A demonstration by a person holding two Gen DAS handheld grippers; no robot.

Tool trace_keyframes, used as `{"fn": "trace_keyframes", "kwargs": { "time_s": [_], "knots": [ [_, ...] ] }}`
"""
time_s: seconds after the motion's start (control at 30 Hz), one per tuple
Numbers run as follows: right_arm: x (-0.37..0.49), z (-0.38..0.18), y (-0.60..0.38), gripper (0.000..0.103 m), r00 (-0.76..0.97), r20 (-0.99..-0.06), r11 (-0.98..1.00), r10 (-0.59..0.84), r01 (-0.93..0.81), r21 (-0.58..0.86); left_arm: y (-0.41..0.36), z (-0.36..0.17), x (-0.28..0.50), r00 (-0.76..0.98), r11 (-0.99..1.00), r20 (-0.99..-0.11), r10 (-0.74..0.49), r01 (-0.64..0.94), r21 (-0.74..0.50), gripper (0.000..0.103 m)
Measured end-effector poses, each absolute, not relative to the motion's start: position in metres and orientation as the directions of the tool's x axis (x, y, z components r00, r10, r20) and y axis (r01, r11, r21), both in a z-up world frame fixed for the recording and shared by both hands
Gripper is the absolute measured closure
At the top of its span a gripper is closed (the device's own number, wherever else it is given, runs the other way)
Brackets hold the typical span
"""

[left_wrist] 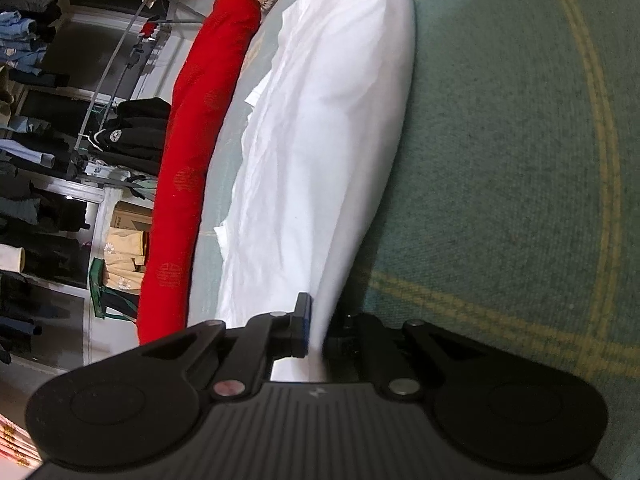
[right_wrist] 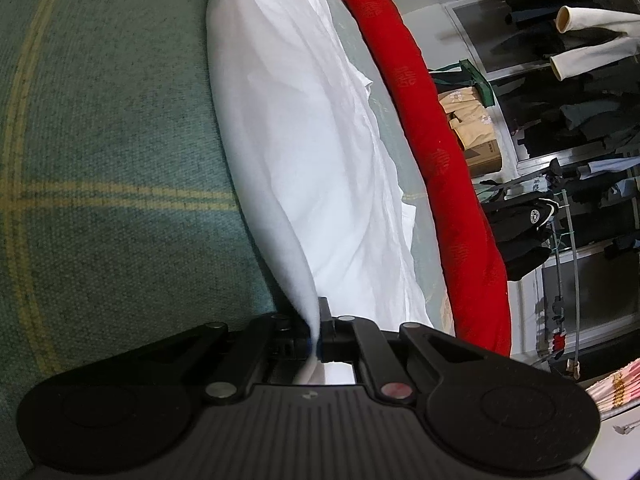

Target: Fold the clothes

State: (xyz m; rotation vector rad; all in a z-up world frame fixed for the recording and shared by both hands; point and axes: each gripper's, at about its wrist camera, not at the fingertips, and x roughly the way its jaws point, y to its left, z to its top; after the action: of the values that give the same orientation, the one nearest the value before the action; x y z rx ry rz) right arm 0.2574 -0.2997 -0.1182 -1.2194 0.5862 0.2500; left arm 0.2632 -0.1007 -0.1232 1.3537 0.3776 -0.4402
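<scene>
Your left tongs [left_wrist: 316, 330] at bottom centre of the left view are clamped tight on the edge of the white garment [left_wrist: 320, 140], cloth pinched between the jaws. Your right tongs [right_wrist: 316, 334], bottom centre of the right view, are closed the same way on another part of that edge [right_wrist: 312, 312]. The garment runs from each grip up to the top of frame, stretched in a long fold over the green bedcover [left_wrist: 520, 160]. Red rolled blanket [left_wrist: 192, 184] lies beside it, apart. Clothes rack [left_wrist: 36, 152] at far left of the left view
</scene>
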Motion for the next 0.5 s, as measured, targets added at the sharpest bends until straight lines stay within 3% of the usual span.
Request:
{"fn": "trace_keyframes", "kwargs": {
  "time_s": [0.5],
  "knots": [
    [0.23, -0.069, -0.296, 0.098, 0.829, -0.55, 0.353, -0.1, -0.487, -0.799, -0.09, -0.092, 0.228, 0.879, 0.137, -0.467, -0.096, 0.476, 0.869, 0.103]
  ]
}}
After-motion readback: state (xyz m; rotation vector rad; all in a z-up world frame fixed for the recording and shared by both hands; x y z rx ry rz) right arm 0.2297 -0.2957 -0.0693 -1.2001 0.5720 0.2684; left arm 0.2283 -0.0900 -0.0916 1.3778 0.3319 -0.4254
